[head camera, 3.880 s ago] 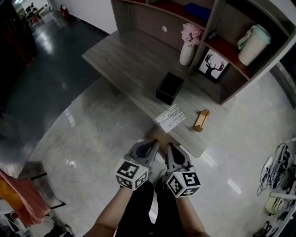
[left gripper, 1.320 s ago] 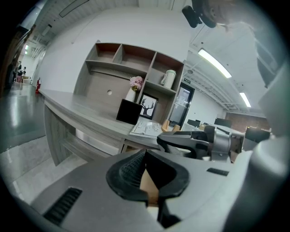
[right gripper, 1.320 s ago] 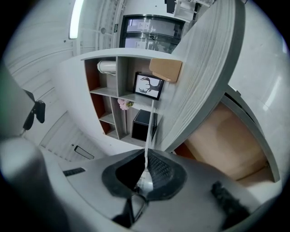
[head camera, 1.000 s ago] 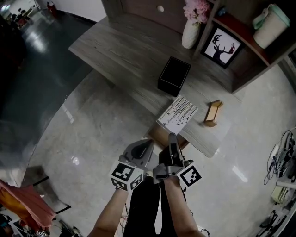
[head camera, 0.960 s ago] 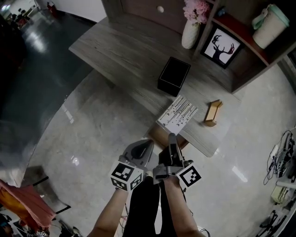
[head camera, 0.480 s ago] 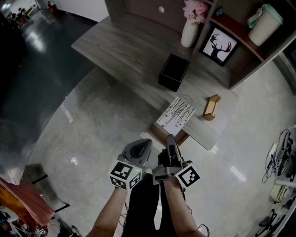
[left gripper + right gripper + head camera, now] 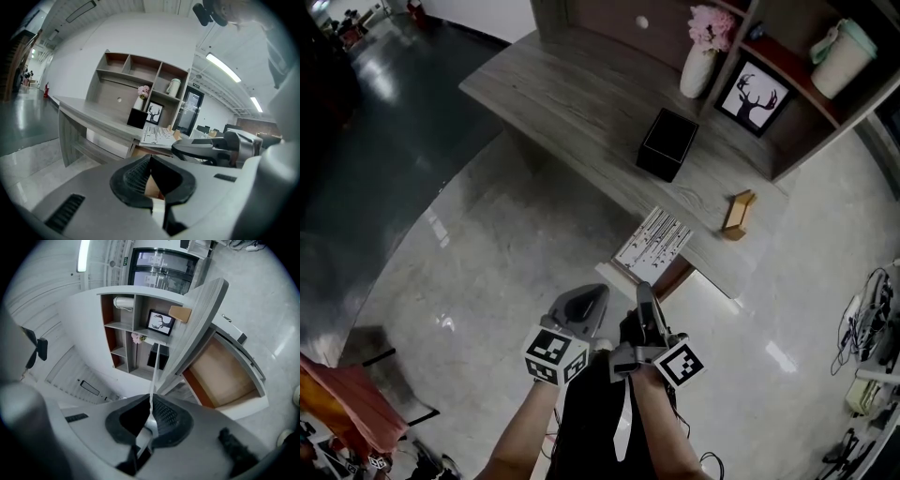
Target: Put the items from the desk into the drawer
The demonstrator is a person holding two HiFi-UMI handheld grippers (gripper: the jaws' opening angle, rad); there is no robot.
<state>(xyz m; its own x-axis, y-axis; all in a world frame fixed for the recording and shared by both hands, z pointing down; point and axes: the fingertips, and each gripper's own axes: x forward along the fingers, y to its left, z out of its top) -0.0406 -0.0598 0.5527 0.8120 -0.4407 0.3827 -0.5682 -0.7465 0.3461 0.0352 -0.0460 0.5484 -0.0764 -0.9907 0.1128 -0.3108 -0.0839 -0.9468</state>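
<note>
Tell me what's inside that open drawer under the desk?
The drawer shows only its bare tan floor in the right gripper view. Its back part runs under the desk top, so whatever may lie there is covered.

I see grey wood-grain desk (image 7: pixel 562 94), blk box (image 7: pixel 667 143), wht sheet (image 7: pixel 653 246) w/ blk line pattern, tan block (image 7: pixel 737 214), pink flowers (image 7: pixel 713 26).

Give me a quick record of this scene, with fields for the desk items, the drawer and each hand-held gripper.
on desk: black box, wooden block
printed sheet: overhangs the front edge of the desk
drawer: open under the desk, nothing visible inside
right hand-held gripper: shut on the printed sheet's near edge
left hand-held gripper: shut, empty
shelves: flower vase, deer picture, lidded cup
</note>
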